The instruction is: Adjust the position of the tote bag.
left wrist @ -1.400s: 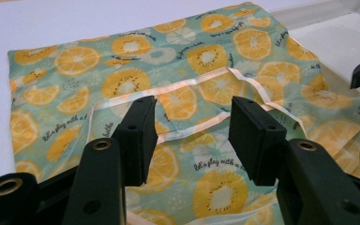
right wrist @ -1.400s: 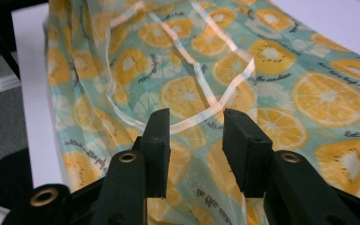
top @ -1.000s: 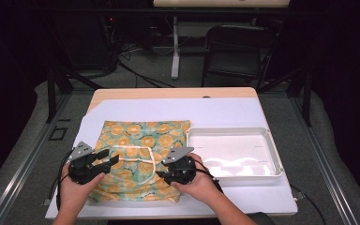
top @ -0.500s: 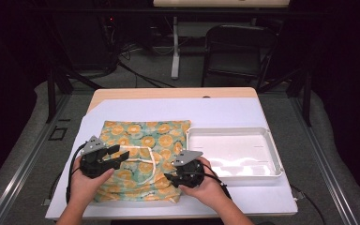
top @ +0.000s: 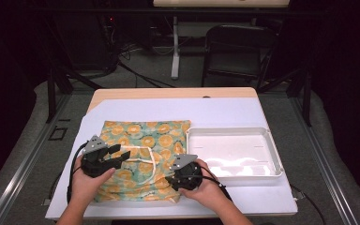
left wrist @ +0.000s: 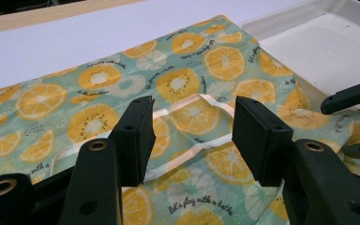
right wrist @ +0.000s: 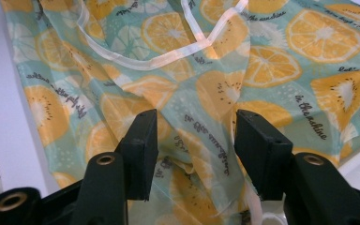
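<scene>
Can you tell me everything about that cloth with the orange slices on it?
The cloth is thin teal fabric printed with orange and kiwi slices and small black writing. A pale ribbon loop lies on top of it. It lies mostly flat and folded on the white table cover, rumpled at its near edge, right beside the white tray. The left gripper and right gripper stand open over it.

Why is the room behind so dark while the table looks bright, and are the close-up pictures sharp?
High view: light falls on the table and glares off the white tray, leaving the room behind in shadow; fine detail is soft. Left gripper view: the fruit-print cloth is crisp enough to read its lettering, with the near jaws slightly soft. Right gripper view: the cloth is sharp and evenly lit.
</scene>
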Motion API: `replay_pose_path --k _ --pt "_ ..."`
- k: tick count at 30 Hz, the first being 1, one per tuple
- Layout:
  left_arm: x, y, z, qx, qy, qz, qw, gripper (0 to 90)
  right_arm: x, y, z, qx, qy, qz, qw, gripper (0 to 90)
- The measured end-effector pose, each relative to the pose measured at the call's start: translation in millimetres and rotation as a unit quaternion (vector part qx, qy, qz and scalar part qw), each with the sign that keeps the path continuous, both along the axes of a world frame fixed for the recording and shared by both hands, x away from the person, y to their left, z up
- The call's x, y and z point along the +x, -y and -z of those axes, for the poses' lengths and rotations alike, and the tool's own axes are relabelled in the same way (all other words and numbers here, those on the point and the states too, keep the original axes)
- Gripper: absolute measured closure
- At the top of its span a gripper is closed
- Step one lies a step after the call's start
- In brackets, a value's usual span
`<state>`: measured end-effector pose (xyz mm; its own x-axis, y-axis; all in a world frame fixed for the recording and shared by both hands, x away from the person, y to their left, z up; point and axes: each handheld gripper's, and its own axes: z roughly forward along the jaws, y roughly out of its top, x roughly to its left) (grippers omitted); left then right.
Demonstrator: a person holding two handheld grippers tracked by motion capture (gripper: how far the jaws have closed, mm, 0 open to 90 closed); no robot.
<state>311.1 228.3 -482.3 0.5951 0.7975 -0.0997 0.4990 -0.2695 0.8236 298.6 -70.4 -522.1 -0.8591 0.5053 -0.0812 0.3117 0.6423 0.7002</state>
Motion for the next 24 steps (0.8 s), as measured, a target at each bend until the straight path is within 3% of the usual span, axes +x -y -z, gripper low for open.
replay_pose_path --k 10,11,16,24 --pt "-0.2 0.1 1.2 0.001 0.002 -0.001 1.0 47.6 0.9 -2.1 5.3 -0.013 -0.001 0.004 0.9999 53.8" --pt "-0.2 0.4 1.2 -0.002 0.003 -0.001 1.0 47.5 0.8 -1.5 4.6 -0.012 -0.001 0.004 0.9999 58.6" --pt "0.1 1.3 1.8 0.002 0.001 0.001 1.0 47.3 0.5 0.0 3.4 0.005 -0.005 0.011 0.9999 65.3" --pt "-3.6 5.7 1.7 0.003 0.003 0.007 1.0 46.7 0.0 1.0 -0.3 0.012 -0.009 0.001 0.9999 78.5"
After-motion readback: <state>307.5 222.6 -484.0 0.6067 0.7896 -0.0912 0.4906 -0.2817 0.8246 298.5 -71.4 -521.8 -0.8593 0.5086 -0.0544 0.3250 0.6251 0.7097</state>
